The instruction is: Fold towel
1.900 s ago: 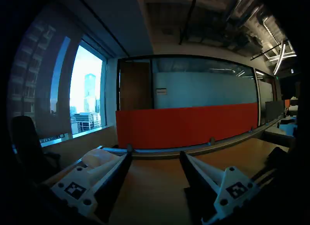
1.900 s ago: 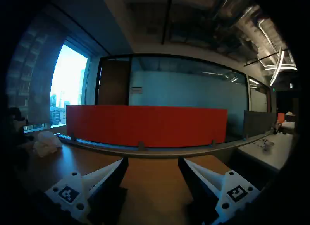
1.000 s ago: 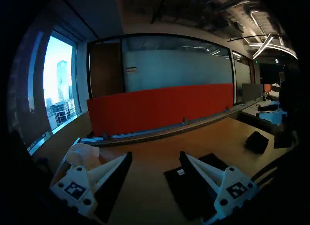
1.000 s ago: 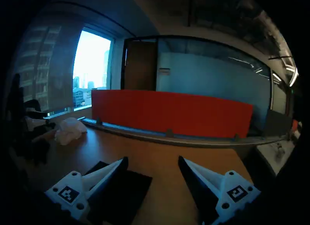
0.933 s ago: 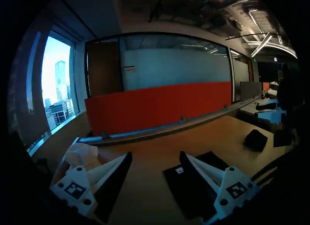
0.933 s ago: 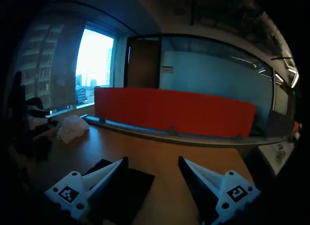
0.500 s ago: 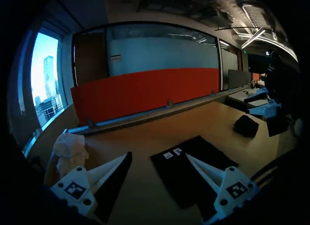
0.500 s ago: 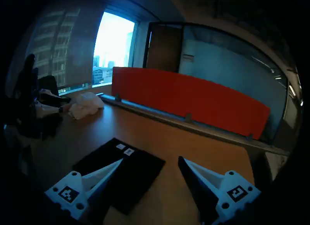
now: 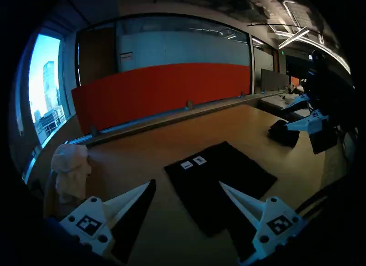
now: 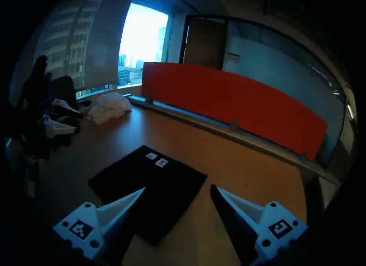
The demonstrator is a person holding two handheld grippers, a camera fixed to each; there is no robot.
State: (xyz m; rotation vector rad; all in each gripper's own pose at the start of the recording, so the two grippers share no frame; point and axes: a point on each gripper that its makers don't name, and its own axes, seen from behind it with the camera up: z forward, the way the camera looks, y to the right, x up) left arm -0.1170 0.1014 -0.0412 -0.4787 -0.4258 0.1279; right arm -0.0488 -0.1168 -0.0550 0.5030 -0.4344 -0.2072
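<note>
Tongs [image 9: 186, 182] gape, angled down toward towel [image 9: 228, 167].

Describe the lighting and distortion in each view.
Left gripper view: dim room, window blown out bright, red divider bowed by the fisheye. Right gripper view: window glares white, black towel loses detail in shadow.
</note>
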